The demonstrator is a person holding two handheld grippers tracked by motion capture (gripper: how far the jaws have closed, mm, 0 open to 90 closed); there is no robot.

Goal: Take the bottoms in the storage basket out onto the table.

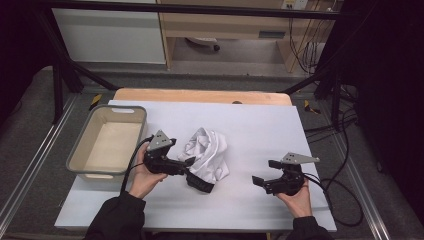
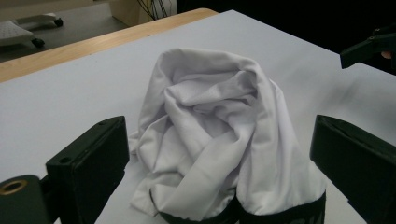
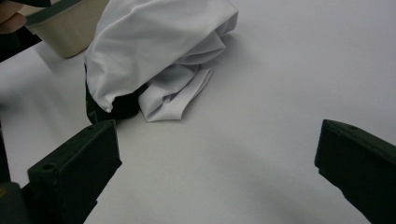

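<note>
Cloth (image 1: 207, 152) crumpled on the table (image 1: 260, 125), just ahead of the left gripper (image 1: 191, 172).

White with a black band at its near edge, the cloth sits in a bunched heap; in the left gripper view it lies between the two jaws, which stand wide apart with neither pad pressing on it. The right gripper (image 1: 264, 175) rests well off to the cloth's right, its jaws also spread with bare tabletop between them, the cloth lying ahead and to the left in its view. A grey bin (image 1: 80, 150) stands just behind the left hand (image 1: 145, 175).
</note>
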